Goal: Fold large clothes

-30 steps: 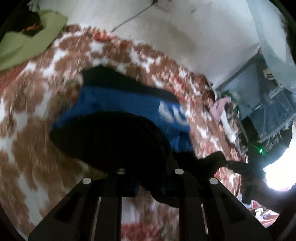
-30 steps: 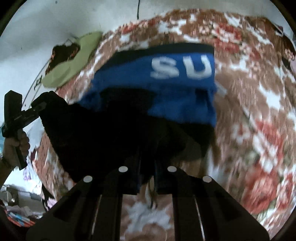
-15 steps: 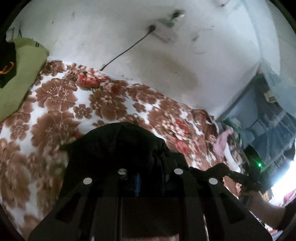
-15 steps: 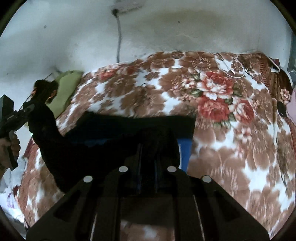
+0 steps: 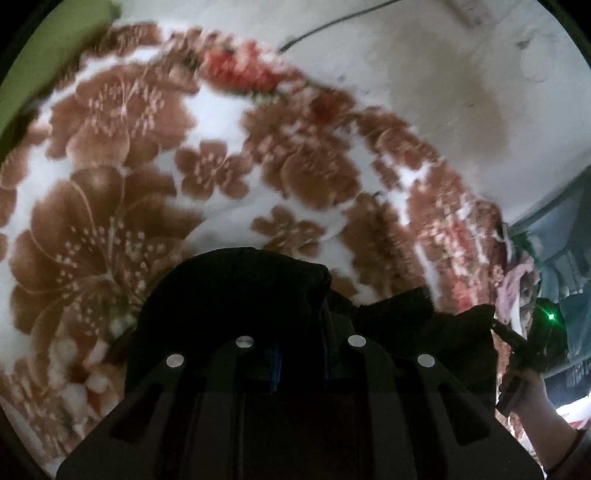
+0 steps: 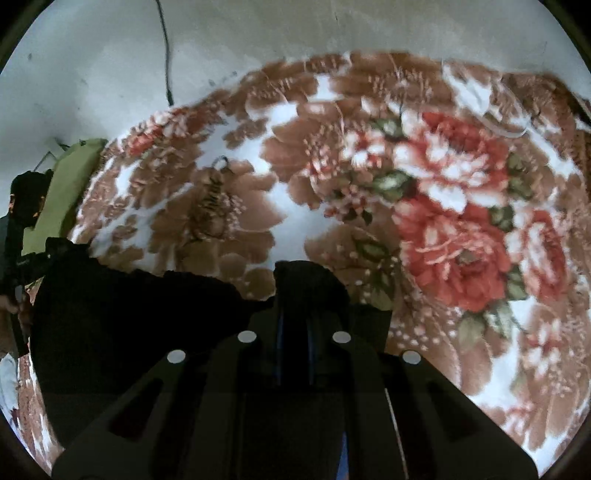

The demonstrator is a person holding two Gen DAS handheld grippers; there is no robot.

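Observation:
A black and blue garment [image 5: 236, 291] is held up between both grippers over a floral blanket [image 5: 110, 192]. My left gripper [image 5: 299, 354] is shut on one bunched edge of it. My right gripper [image 6: 295, 332] is shut on the other edge [image 6: 310, 284]. The cloth hangs as a dark sheet [image 6: 122, 325] between them, its blue side mostly hidden. The right gripper also shows at the far right of the left wrist view [image 5: 517, 339], and the left gripper at the far left of the right wrist view [image 6: 14, 266].
The floral blanket [image 6: 424, 206] covers the bed up to a white wall [image 6: 258, 29] with a black cable [image 6: 166, 62]. A green cloth [image 6: 62, 192] lies at the bed's left end. Cluttered blue furniture [image 5: 561, 258] stands on the right.
Both grippers lifted the garment's near edge off the blanket and carried it forward. The blue panel with white letters, visible a second ago, is now out of sight behind the black cloth.

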